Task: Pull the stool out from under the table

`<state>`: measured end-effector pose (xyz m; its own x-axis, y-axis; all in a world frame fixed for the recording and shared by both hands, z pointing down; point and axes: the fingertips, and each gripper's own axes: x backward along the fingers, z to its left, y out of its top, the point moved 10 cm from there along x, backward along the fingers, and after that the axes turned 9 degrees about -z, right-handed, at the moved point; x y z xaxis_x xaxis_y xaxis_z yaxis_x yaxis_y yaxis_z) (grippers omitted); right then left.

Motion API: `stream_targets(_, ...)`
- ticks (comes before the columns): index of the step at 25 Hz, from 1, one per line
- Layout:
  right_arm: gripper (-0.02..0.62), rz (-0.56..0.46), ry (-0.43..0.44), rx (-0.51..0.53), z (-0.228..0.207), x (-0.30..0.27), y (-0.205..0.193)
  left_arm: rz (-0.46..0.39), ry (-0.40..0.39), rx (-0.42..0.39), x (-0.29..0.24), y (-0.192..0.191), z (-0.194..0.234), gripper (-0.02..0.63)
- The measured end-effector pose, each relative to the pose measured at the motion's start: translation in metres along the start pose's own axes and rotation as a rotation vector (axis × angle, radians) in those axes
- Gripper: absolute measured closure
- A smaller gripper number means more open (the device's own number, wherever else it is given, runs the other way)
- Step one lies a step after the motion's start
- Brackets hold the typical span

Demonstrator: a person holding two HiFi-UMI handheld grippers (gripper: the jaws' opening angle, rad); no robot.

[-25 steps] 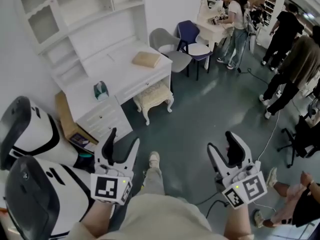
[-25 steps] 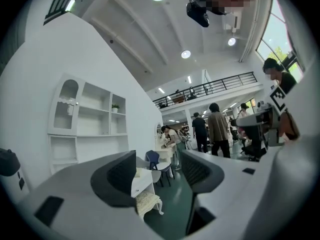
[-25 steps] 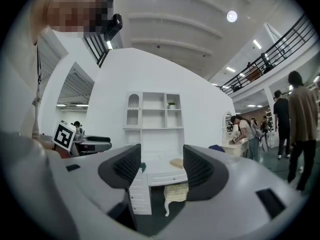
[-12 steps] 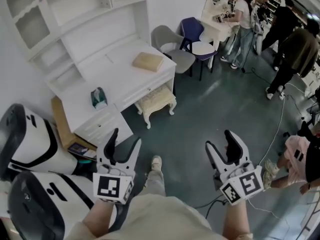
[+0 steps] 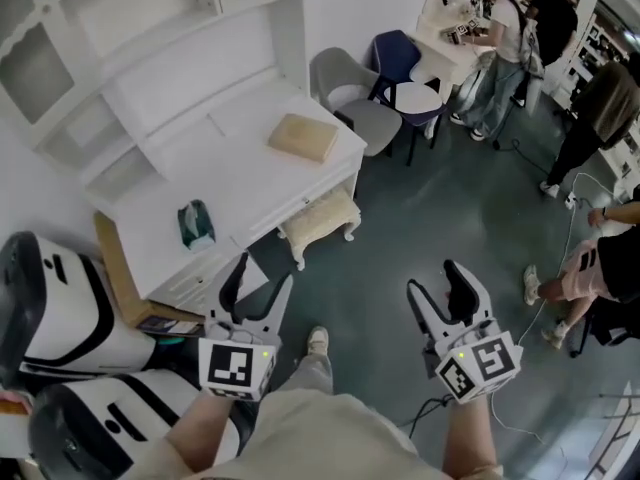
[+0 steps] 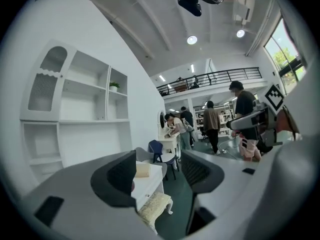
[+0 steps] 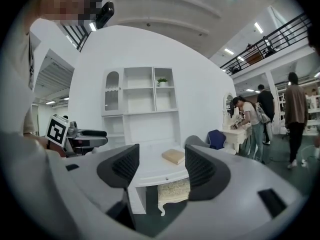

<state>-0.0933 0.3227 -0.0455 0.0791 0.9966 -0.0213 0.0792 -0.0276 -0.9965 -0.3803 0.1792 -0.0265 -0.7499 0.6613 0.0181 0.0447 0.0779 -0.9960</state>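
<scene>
Head view: left tool (image 5: 258, 280) and right tool (image 5: 437, 286) have jaws apart and empty; cushioned stool (image 5: 320, 223) stands partly under the white counter (image 5: 240, 168), well apart from both | Left gripper view: jaws apart, stool seen far behind the gap | Right gripper view: jaws apart, empty; stool under the counter edge ahead

Cream stool (image 5: 320, 221) — white table (image 5: 240, 158) — dark teal floor (image 5: 440, 238)

Operator: clothing and rig.
Beige top (image 5: 320, 440), white shoe (image 5: 318, 340); left hand-held gripper (image 5: 258, 280) and right hand-held gripper (image 5: 437, 283) white, black-lined jaws, square-marker cubes (image 5: 237, 366).
</scene>
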Motion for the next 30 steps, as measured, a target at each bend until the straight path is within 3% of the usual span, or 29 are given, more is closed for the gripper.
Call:
stream_targets(8, 0.307, 0.076, 0.016, -0.036, -0.032, -0.127, -0.01, 0.087, 0.01, 0.032, -0.081, -0.028, 0.072, 0.333)
stream_targets(15, 0.307, 0.132, 0.021, -0.043, -0.053, -0.196, -0.038, 0.12, 0.018, 0.065, -0.126, -0.065, 0.107, 0.333)
stream_targets(24, 0.305, 0.223, 0.048, -0.076, -0.095, -0.25, -0.074, 0.194, 0.043, 0.105, -0.176, -0.097, 0.115, 0.333)
stream_targets(30, 0.302, 0.276, 0.1, -0.082, -0.139, -0.284, -0.091, 0.263, 0.103, 0.095, -0.206, -0.111, 0.109, 0.333)
